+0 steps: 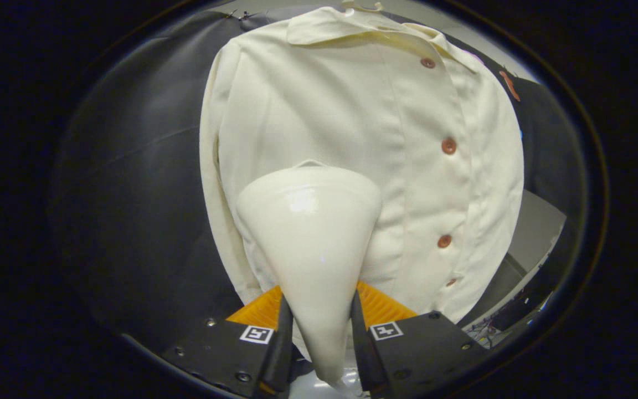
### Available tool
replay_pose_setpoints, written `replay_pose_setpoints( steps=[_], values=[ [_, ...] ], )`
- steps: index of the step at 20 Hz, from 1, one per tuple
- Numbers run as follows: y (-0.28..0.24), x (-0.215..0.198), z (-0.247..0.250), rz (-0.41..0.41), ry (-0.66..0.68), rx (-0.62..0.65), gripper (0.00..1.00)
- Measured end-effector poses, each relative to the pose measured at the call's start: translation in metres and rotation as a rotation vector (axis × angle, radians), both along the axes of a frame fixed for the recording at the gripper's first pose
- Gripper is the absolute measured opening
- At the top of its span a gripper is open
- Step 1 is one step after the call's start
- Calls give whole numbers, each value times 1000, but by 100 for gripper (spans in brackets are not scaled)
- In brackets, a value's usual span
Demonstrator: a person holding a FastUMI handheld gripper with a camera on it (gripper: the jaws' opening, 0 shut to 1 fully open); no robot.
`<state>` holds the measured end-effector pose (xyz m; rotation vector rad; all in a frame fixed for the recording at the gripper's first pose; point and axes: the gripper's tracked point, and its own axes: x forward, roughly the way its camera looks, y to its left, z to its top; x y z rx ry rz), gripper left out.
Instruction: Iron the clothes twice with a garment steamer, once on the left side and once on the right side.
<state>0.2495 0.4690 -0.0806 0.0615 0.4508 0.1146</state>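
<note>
Garment steamer (310, 244): smooth, glossy plastic, with a bright highlight on its broad head. The gripper (317, 327) has both fingers clamped on the narrow neck; ribbed pads (377, 305) press at 3 and 9 o'clock of it. Shirt (352, 138): matt woven cloth, lightly creased around the placket. Its 4 visible buttons (448, 146) look like smooth, semi-gloss plastic. Booth wall (142, 194), at 9 o'clock of the shirt: dull matt cloth, faintly folded.
</note>
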Motion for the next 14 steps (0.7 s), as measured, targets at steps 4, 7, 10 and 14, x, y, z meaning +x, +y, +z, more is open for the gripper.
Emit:
replay_pose_setpoints(
  steps=[4,7,10,14],
  values=[
    [0,-3,-39,16,65,-12,49],
    [0,-4,-68,31,116,-22,49],
    [-2,-6,-90,35,155,-40,49],
    [-4,-9,-107,50,205,-35,49]
  ],
)
